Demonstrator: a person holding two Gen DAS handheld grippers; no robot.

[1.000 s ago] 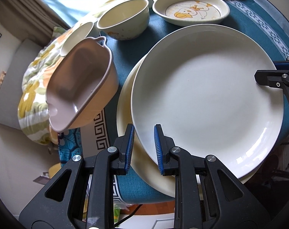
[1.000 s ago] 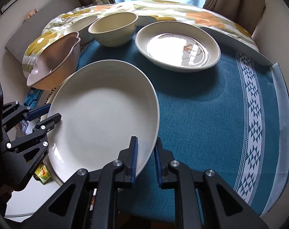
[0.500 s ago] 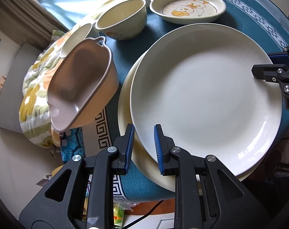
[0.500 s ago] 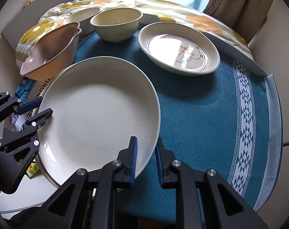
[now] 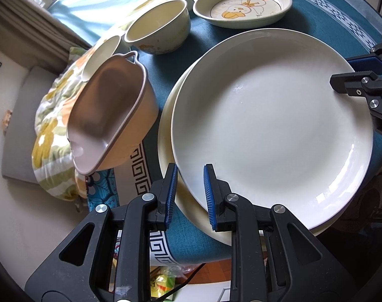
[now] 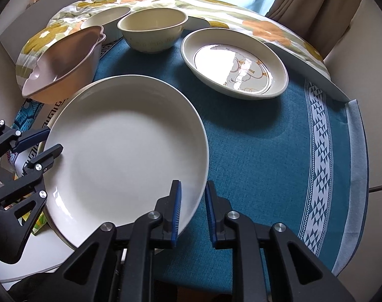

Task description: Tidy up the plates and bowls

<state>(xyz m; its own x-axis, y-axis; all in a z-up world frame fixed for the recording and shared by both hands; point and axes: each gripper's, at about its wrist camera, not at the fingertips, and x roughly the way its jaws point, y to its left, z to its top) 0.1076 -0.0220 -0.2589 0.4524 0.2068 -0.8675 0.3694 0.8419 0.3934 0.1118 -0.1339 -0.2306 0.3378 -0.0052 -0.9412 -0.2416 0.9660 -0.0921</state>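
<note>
Both tongs grip white plate (image 5: 271,130) (stacked)

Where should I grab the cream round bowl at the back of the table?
Take the cream round bowl by its thin upright rim from above, one jaw inside, one outside. The side facing the duck-print plate looks clearest; the pink handled dish crowds the other.

The left claw (image 5: 189,196) seemingly pinches the white plate's (image 5: 271,125) rim above a cream plate (image 5: 165,136).
</note>
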